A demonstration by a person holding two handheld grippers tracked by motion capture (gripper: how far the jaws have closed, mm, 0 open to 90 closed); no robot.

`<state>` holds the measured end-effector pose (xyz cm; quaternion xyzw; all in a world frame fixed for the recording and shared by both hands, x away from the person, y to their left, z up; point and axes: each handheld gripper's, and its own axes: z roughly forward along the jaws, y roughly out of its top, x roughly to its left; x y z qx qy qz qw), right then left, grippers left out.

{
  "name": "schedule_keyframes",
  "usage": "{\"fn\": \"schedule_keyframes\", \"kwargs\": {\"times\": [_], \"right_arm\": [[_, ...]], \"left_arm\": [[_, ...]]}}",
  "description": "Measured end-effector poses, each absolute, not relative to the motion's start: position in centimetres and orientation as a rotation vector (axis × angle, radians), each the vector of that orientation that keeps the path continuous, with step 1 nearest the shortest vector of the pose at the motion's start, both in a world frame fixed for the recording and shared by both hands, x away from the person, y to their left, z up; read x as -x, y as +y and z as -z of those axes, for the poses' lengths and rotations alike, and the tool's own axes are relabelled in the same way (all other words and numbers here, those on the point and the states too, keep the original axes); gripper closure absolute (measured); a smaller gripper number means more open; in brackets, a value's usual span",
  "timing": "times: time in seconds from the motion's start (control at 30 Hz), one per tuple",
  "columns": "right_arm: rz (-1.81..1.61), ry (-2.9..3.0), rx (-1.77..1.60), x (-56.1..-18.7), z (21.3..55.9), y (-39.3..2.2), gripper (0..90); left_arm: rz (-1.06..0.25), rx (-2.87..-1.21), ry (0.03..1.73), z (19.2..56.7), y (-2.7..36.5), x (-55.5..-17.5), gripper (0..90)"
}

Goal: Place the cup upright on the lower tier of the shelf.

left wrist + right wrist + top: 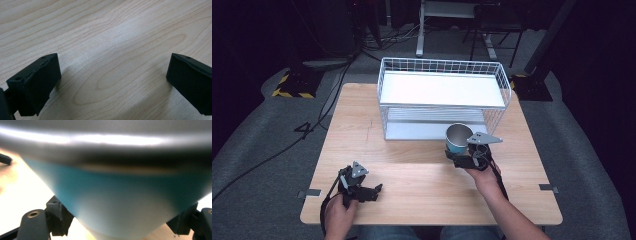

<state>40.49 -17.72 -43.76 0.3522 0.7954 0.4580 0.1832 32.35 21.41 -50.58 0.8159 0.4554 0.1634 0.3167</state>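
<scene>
Right claw grips upright blue cup (mouth up).

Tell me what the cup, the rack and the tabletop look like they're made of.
Cup: probably metal, with a grey inside, a bright glint along its rim and a smooth teal coat outside. Rack: thin white wire grid, likely coated steel, with flat white shelves. Tabletop: pale wood or wood-look laminate, matte, with clear grain lines.
</scene>
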Motion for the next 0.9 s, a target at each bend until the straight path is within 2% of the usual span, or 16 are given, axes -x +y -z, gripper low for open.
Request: {"fn": "schedule_keyframes", "kwargs": {"times": [0.9], "right_arm": [[-1.242, 2.203, -1.009, -47.8, 44.9, -13.2, 22.4]], "left_arm": [[-0.433, -2.141, 1.213, 50.6, 21.2, -32.7, 0.0]]}}
